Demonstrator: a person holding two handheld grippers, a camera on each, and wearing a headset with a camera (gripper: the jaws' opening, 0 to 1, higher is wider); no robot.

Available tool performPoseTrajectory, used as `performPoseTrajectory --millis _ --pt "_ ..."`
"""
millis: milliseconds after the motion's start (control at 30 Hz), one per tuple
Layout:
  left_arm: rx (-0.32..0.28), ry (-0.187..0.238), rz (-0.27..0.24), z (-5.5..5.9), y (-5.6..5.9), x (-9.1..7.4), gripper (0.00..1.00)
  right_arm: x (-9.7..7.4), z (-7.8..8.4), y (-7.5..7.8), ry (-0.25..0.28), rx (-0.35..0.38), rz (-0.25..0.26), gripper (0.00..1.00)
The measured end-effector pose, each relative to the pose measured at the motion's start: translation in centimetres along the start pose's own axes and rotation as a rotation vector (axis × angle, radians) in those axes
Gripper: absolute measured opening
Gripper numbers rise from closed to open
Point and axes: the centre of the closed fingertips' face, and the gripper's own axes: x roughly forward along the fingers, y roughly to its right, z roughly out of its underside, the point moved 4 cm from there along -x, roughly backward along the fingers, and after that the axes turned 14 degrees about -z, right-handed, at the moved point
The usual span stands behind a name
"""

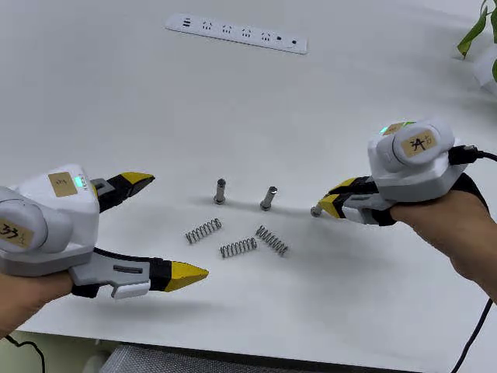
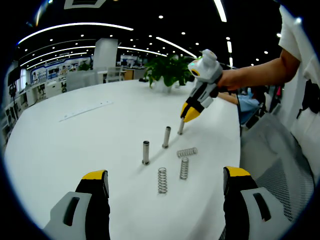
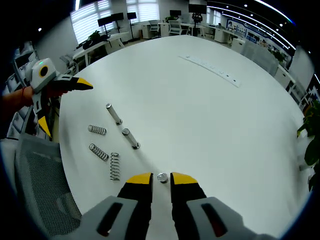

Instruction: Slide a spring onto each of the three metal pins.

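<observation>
The left gripper (image 1: 175, 225) is hovering nearest, its jaws spread wide, likely readying to take a spring. The three springs (image 1: 238, 247) are lying loose on the white table (image 1: 233, 93), just in front of two upright pins (image 1: 220, 190). The right gripper (image 1: 324, 207) is holding its jaws narrow on either side of the third pin (image 1: 316, 210), probably to steady it, though whether they are pinching it I cannot tell

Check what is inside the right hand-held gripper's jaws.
The right hand-held gripper holds a metal pin; its round head shows between the yellow tips. Its shaft is covered there.
</observation>
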Motion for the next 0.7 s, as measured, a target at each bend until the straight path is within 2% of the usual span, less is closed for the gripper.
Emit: performPoseTrajectory --millis 267,533,700 --pt "0.004 0.0 0.002 -0.1 0.0 0.0 0.97 -0.8 -0.4 0.0 0.026 -0.016 0.007 0.24" --pt "0.015 -0.005 0.005 -0.1 0.0 -0.1 0.97 -1.9 -0.1 -0.3 0.052 -0.037 0.007 0.32" --pt "0.027 -0.009 0.008 -0.1 -0.1 0.0 0.97 -2.9 0.2 -0.6 0.061 -0.086 0.005 0.44"
